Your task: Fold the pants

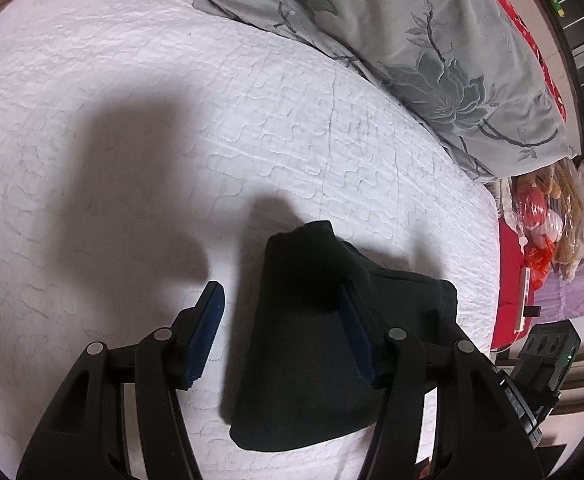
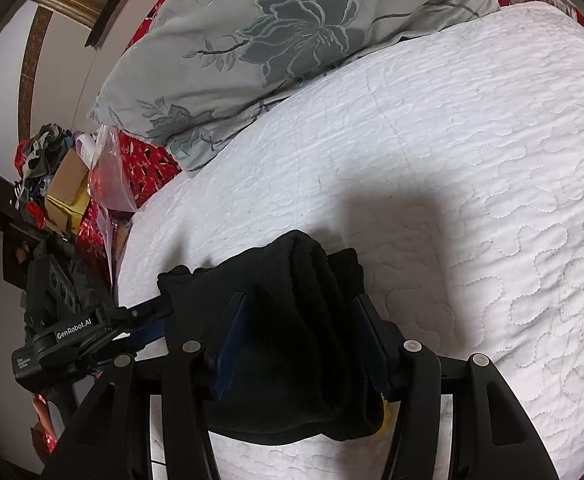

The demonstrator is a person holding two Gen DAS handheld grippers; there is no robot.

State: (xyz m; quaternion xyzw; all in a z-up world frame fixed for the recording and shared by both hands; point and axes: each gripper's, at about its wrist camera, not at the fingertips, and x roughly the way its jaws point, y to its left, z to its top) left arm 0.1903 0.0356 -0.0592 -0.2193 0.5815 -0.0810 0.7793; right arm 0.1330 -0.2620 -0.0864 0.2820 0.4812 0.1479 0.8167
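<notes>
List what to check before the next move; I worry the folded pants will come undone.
1. Pants folded into a compact bundle: ok.
2. Right tongs straddle the bundle, one pad on each side: ok.
3. Right tongs actually squeezing the bundle: cannot tell.
4. Left tongs free of the fabric: not ok; they are open, but cloth overlaps one pad.
5. White quilt beyond the bundle bare enough for laying it down: ok.
6. Floral pillow apart from the bundle: ok.
</notes>
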